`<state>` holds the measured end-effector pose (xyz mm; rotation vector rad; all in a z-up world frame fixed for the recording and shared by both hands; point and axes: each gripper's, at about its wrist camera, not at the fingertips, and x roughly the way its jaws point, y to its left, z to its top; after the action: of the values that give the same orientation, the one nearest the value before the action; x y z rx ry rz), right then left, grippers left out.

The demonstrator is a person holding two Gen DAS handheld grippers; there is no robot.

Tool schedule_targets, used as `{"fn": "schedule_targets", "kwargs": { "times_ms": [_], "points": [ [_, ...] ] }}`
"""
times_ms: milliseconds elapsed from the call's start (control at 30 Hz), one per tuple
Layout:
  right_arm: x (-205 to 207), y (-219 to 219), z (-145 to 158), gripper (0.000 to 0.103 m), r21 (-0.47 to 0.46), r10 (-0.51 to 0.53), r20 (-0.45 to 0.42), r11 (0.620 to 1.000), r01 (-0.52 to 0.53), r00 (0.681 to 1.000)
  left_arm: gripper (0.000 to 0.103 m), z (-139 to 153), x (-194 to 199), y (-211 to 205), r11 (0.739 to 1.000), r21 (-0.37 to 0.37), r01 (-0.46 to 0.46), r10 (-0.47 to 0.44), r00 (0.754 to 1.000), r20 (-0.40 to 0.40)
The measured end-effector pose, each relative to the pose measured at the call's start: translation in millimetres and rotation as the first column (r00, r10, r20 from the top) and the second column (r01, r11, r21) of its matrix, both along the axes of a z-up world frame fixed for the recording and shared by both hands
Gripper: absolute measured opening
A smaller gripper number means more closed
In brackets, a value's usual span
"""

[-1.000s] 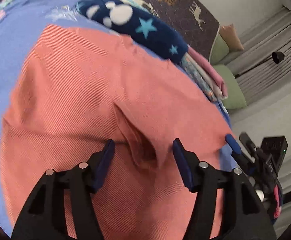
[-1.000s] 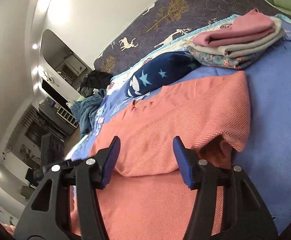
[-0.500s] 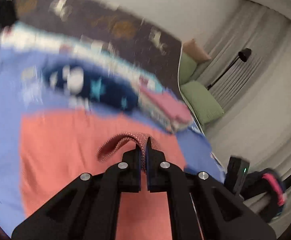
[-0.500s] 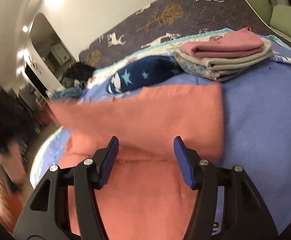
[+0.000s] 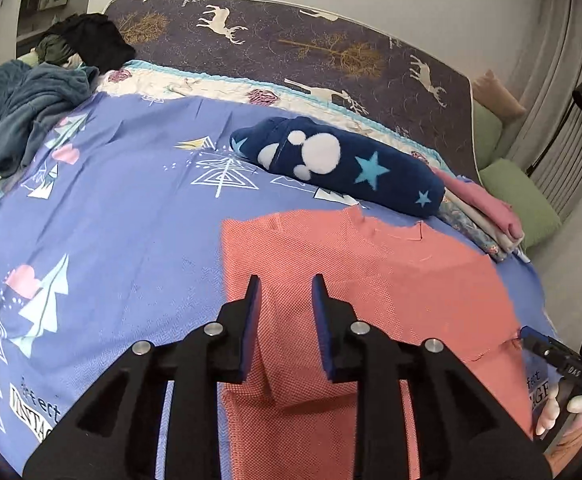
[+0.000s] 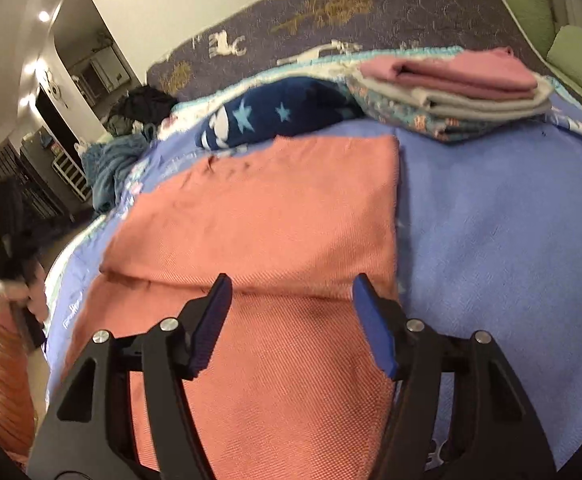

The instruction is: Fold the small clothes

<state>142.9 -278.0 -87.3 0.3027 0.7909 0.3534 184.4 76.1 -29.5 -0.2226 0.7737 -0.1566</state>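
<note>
Your salmon shirt (image 5: 371, 280) lies flat on the blue bedspread (image 5: 131, 220), near its right edge, sides folded in to narrow it. Your left gripper (image 5: 283, 300) is opening, narrow and empty above it; your right gripper (image 6: 291, 300) is widening, nothing gripped, leaving the folds settled.

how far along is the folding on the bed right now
Done: a stack of folded clothes sits at the far side of the blue sheet. In hand: the salmon top lies flat with both sides folded in, no sleeve sticking out. The left gripper and right gripper are opening, nothing clamped. Left: probably the bottom-to-top fold, stacking, and the crumpled teal garment.
</note>
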Motion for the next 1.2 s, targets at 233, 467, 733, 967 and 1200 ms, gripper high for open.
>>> {"fn": "schedule_targets", "kwargs": {
  "times_ms": [233,467,733,967,1200],
  "points": [
    [10.5,8.5,-8.8,0.062,0.021,-0.031,0.021,0.999,0.031,0.999,0.042,-37.4,15.1,-40.7,0.982,0.163,0.097,-0.086,0.994,-0.070],
    [12.4,-6.9,-9.2,0.040,-0.038,-0.171,-0.052,0.985,0.169,0.984,0.045,-35.4,5.0,-40.8,0.986,0.127,0.110,-0.107,0.994,-0.027],
    [65.7,28.2,18.8,0.038,-0.101,-0.048,-0.008,0.994,0.047,0.999,0.045,-36.1,34.3,-85.0,0.968,0.172,0.183,-0.175,0.983,-0.062],
    [98.3,24.1,-35.0,0.048,-0.375,-0.131,-0.030,0.920,0.110,0.991,0.051,-68.0,40.9,-87.2,0.967,0.166,0.193,-0.181,0.980,-0.087],
    [61.1,28.4,-19.6,0.047,-0.406,-0.155,0.016,0.902,0.148,0.988,0.051,-46.1,11.5,-77.4,0.973,0.149,0.174,-0.173,0.985,-0.019]
  ]
}}
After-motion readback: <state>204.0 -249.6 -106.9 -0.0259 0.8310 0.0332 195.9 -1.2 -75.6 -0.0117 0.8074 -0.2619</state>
